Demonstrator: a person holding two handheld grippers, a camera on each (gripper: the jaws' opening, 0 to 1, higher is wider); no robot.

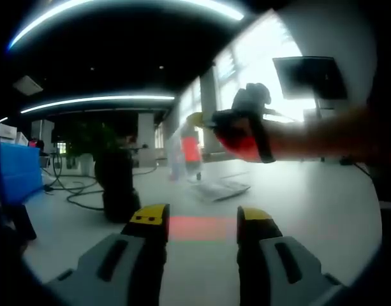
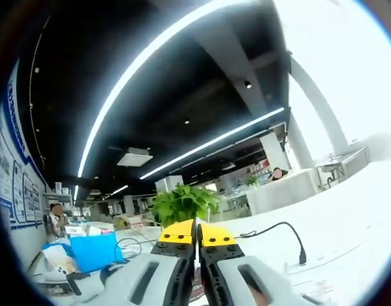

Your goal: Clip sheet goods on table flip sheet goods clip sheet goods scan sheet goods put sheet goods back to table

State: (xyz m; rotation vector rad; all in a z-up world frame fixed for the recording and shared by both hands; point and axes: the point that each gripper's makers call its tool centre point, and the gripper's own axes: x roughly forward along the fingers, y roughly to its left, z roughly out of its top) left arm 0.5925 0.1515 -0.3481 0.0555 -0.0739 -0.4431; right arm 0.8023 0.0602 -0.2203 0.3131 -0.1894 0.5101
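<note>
Hanging upright from right hand-held gripper (image 1: pixel 211 121), clenched, clear sheet goods (image 1: pixel 185 153), left hand-held gripper (image 1: pixel 201 223) released.

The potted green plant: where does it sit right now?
In the right gripper view the potted green plant stands on the white table, just beyond the yellow tips of the right gripper, with a black cable to its right.
</note>
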